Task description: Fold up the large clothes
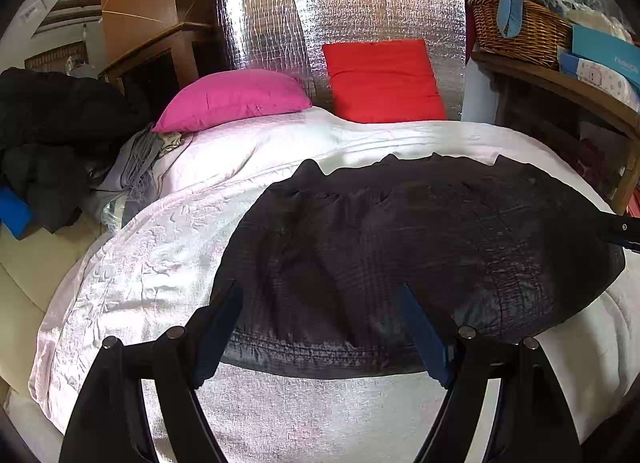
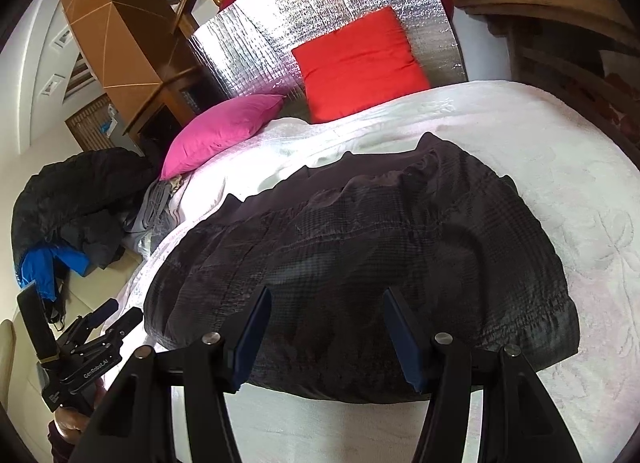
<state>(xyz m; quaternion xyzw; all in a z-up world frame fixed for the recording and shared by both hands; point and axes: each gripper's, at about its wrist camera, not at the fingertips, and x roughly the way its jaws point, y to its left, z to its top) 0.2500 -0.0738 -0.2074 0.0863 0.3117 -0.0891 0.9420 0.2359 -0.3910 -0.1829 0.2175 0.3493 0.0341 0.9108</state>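
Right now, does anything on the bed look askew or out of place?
Nothing is spilled or damaged. The dark garment lies bunched and wrinkled on the white bedspread, not yet squared. A pile of dark clothes spills off the bed's side near the pink pillow.

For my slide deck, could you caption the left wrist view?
Open left gripper poised over the near hem of a dark garment spread on a white bedspread.

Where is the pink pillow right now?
The pink pillow lies at the bed's far end, left of the red pillow in both views, against the shiny silver sheet.
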